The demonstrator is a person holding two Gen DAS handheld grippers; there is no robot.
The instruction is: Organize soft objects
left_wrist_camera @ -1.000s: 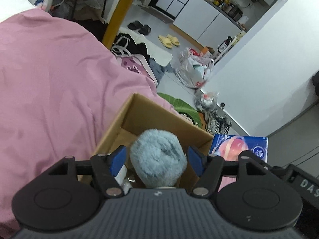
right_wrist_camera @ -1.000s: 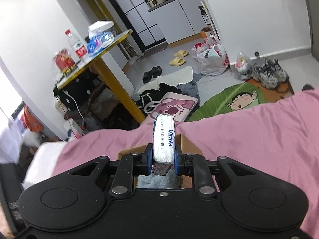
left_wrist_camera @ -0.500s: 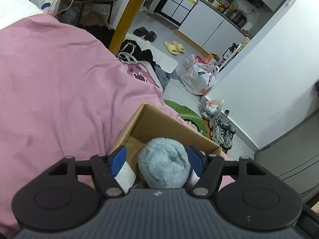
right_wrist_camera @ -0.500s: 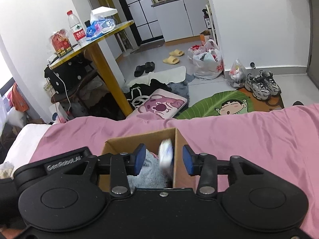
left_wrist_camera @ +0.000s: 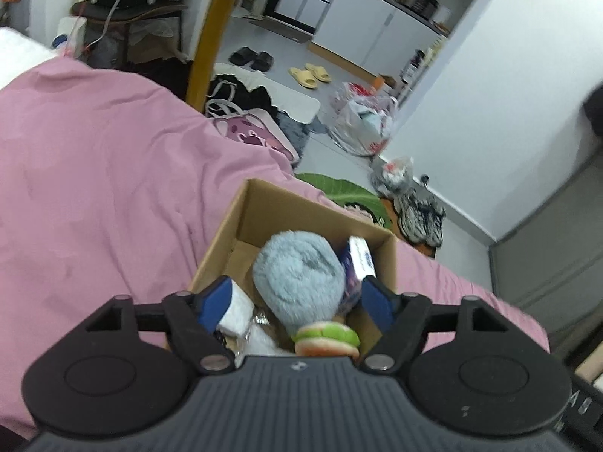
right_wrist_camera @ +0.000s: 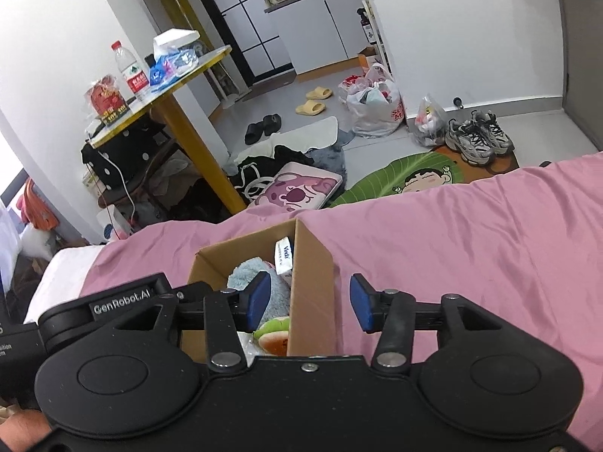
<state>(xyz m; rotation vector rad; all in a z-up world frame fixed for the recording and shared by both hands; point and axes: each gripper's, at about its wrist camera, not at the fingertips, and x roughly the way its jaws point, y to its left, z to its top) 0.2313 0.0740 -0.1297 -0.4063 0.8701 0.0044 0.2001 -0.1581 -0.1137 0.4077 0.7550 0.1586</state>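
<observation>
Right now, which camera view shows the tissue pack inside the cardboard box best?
The right wrist view: the tissue pack stands against the cardboard box wall, its printed face sharp and unblocked. In the left wrist view the pack is blurred and partly hidden behind the blue plush.

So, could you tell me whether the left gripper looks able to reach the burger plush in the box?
Probably yes: the left gripper is open above the cardboard box, and the burger plush lies uncovered on top, beside the blue fluffy toy.
</observation>
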